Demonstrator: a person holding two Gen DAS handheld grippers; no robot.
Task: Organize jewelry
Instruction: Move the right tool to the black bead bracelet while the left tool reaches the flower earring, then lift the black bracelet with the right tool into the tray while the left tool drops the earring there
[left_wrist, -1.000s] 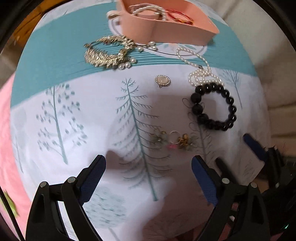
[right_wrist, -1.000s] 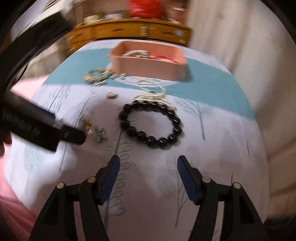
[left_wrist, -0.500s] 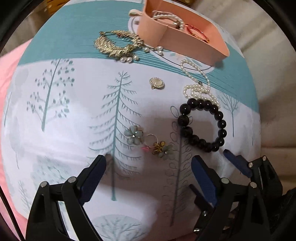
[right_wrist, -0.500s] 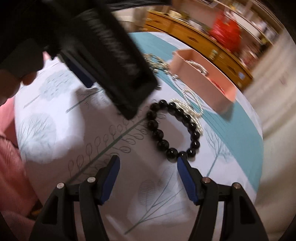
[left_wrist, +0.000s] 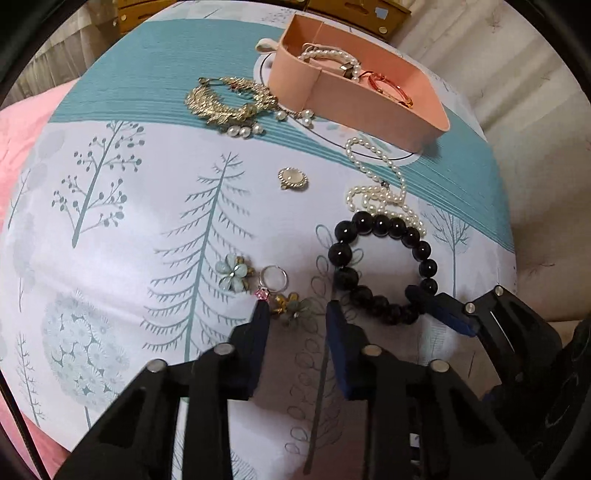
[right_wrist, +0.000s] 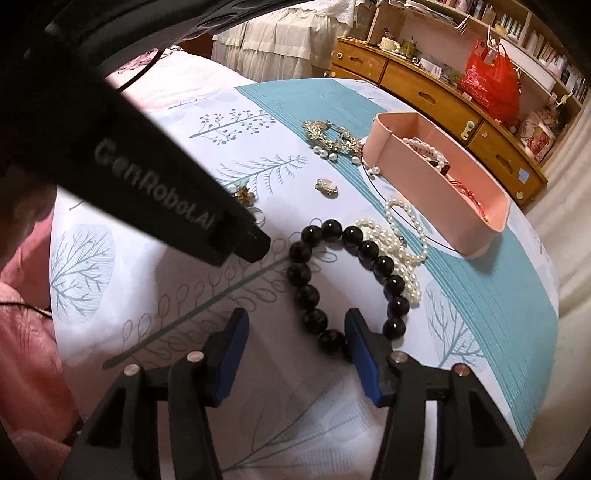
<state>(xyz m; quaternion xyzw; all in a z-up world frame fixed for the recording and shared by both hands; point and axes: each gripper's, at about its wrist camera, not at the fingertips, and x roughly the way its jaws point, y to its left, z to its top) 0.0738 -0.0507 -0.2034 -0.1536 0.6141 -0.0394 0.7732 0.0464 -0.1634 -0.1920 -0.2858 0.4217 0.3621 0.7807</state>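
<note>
Jewelry lies on a tree-print cloth. My left gripper (left_wrist: 295, 314) is open, its fingers either side of a flower earring (left_wrist: 295, 308); a silver ring with a pink stone (left_wrist: 272, 280) and a second blue flower earring (left_wrist: 232, 275) lie just ahead. My right gripper (right_wrist: 295, 325) is open, and its right finger touches the near beads of a black bead bracelet (right_wrist: 306, 291), which also shows in the left wrist view (left_wrist: 384, 225). A pearl strand (right_wrist: 402, 251) lies against the bracelet. A pink tray (right_wrist: 476, 221) holds a pearl bracelet (left_wrist: 328, 57) and a red bangle (left_wrist: 391, 85).
A gold leaf necklace with pearls (left_wrist: 225, 105) and a small round brooch (left_wrist: 293, 179) lie further out. The left gripper's body (right_wrist: 147, 177) crosses the right wrist view. A wooden dresser (right_wrist: 424, 85) with a red bag (right_wrist: 491, 85) stands behind. Pink bedding (right_wrist: 26, 314) lies left.
My left gripper moved forward and narrowed around the flower earring. My right gripper moved forward until its right finger reached the black bracelet's near edge.
</note>
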